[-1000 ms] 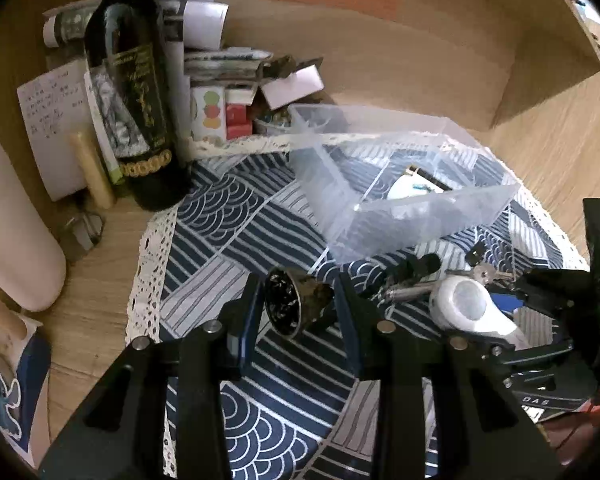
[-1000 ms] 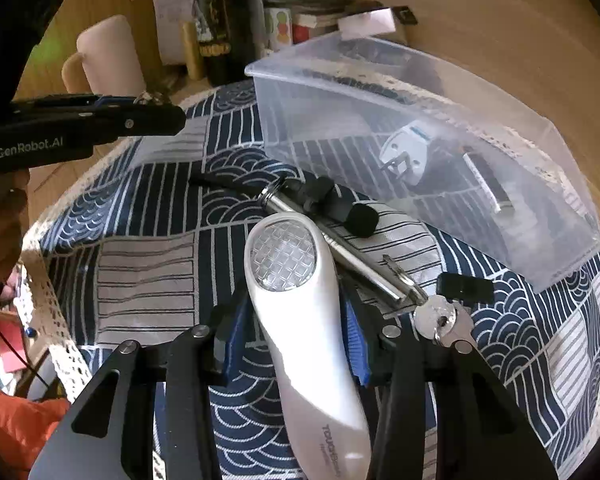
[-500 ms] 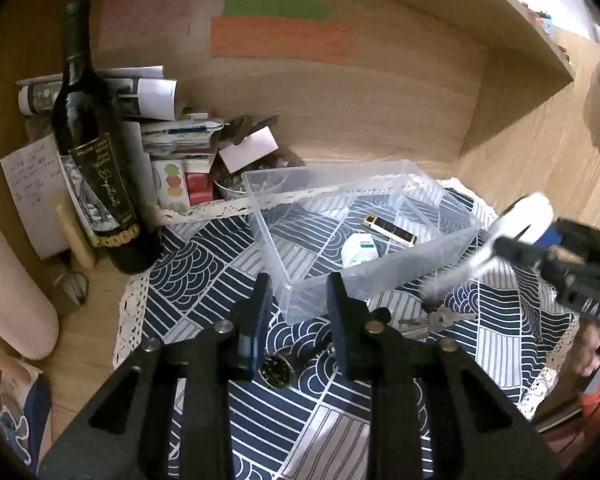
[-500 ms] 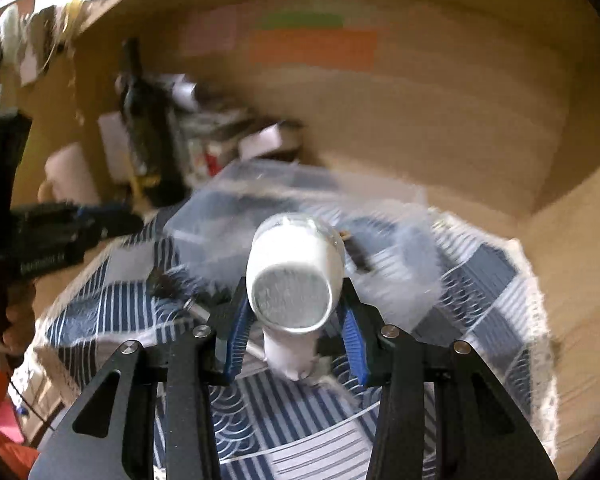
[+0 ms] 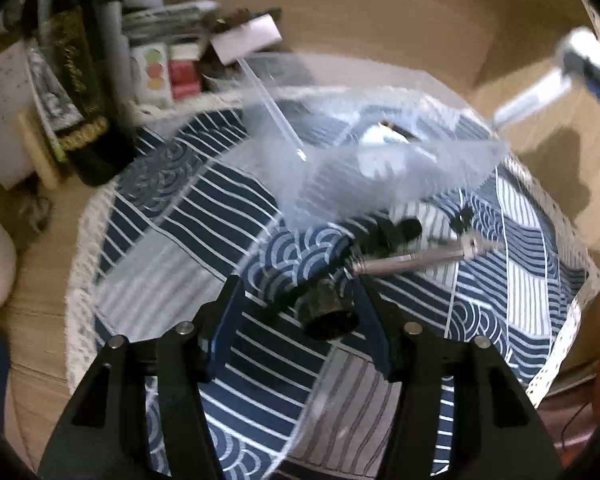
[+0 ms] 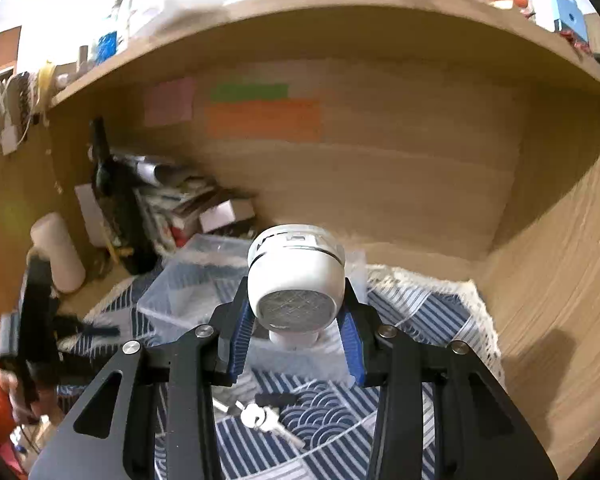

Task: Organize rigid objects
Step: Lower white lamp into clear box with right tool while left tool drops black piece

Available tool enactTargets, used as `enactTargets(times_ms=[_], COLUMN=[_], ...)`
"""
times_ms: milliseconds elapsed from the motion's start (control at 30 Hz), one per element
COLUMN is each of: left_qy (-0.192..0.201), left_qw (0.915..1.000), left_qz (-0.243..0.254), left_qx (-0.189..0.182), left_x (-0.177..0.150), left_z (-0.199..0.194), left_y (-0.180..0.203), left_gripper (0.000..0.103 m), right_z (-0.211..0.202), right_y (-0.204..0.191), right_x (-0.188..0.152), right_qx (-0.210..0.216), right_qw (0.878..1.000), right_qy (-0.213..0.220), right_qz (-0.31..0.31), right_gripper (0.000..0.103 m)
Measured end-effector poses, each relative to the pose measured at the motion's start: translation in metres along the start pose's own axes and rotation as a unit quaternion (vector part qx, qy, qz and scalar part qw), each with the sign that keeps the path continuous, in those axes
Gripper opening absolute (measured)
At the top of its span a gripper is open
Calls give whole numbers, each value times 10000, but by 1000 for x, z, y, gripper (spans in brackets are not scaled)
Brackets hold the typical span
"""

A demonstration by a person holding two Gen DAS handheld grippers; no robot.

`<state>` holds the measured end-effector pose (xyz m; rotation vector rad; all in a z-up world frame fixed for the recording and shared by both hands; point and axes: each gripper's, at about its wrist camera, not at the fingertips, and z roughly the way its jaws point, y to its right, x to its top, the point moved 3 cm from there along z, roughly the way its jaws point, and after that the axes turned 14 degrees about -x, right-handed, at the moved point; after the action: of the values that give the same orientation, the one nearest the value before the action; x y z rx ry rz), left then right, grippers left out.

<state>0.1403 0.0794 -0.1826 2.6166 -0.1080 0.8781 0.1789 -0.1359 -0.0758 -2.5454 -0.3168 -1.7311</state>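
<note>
We are gripping the white shaver (image 6: 296, 280) in our right gripper (image 6: 296, 344) above the clear bin (image 6: 196, 280), risking slippage, while our spread left gripper (image 5: 300, 320) is straddling the black cap (image 5: 328, 312).

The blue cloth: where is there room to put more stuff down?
The blue cloth is bare between the dark bottle and the clear box. It's crowded near the box's front, with the metal rod, keys and left claw.

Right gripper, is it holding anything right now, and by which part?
Yes. The right gripper holds the white lint shaver raised above the clear bin, its blue pads clamping either side just behind the mesh head.
</note>
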Motion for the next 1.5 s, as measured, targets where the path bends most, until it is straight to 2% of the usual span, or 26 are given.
enactTargets(times_ms=[100,167,200,233,500,700,867,1033,1200,1300,1367,1500], left_qy=[3,27,8,-20,344,993,1207,871,537,358,363,425], left_qw=[9999,9998,9998,9998,9993,9948,9923,9955,9982,9990,9990,9986], left_qz=[115,187,198,192,151,226,255,103,160,195,226,290], left_qx=[14,-4,-30,-47,38,9,-123,-350,-199,-198,-123,-104], left_x=[-3,-4,-4,-5,-2,31,66,92,103,104,104,103], left_z=[7,10,11,12,-13,-51,-53,-19,17,31,32,27], left_y=[6,10,9,10,5,11,12,7,10,10,11,13], left_gripper=[55,46,35,33,32,32,32,32,32,33,33,35], right_z=[5,11,15,20,49,74,93,101,118,133,146,156], right_y=[3,4,4,2,-9,-20,-31,-48,-60,-68,-72,-78], right_x=[8,11,11,11,2,-7,-12,-5,-4,-9,-16,-23], right_qx=[-85,-126,-139,-140,-106,-214,-223,-88,50,219,397,374], right_qw=[9999,9999,9999,9999,9987,9952,9926,9908,9889,9857,9817,9790], right_qy=[49,21,-6,-66,-427,-732,-894,-884,-936,-1172,-1436,-1558], right_qz=[37,43,47,24,-242,-607,-794,-1022,-1153,-1191,-1185,-1257], right_gripper=[36,36,36,36,36,36,36,36,37,36,36,35])
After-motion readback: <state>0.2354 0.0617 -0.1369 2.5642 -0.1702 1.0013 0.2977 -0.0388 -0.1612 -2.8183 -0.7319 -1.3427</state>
